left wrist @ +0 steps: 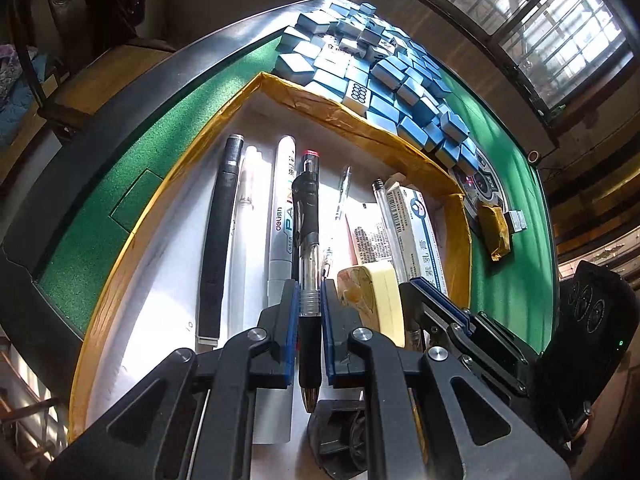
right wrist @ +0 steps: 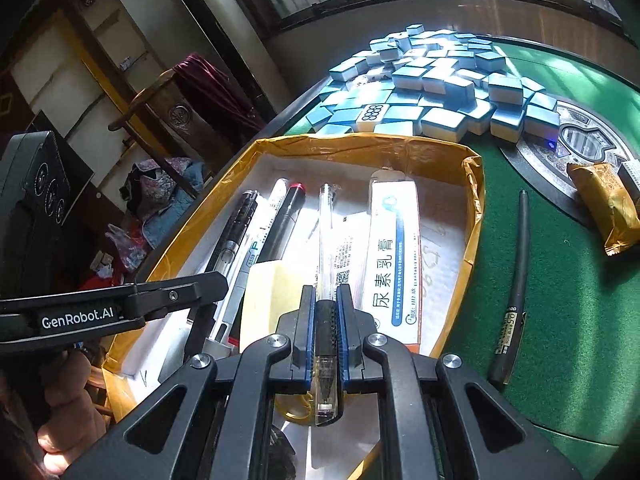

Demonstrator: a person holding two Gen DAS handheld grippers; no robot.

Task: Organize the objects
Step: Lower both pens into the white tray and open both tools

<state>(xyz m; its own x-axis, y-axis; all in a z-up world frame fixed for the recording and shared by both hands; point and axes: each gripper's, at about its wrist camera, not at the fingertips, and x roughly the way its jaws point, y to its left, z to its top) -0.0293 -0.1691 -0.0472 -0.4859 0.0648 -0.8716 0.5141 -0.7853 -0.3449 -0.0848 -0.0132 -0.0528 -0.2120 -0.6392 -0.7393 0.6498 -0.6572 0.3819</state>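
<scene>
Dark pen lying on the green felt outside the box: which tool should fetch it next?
Probably right: the slim dark pen lies beside the right tool, though that tool grips a clear pen. The left tool is mid-box, closed around a black pen.

The left wrist view looks down along its fingers from close above the near edge of the tray (left wrist: 276, 80), facing the mahjong tiles (left wrist: 384, 76) at the table's far edge; the right wrist view does likewise from the tray's (right wrist: 360, 146) right. Both share the tray, tiles (right wrist: 436, 80) and green table (right wrist: 560, 280).
</scene>
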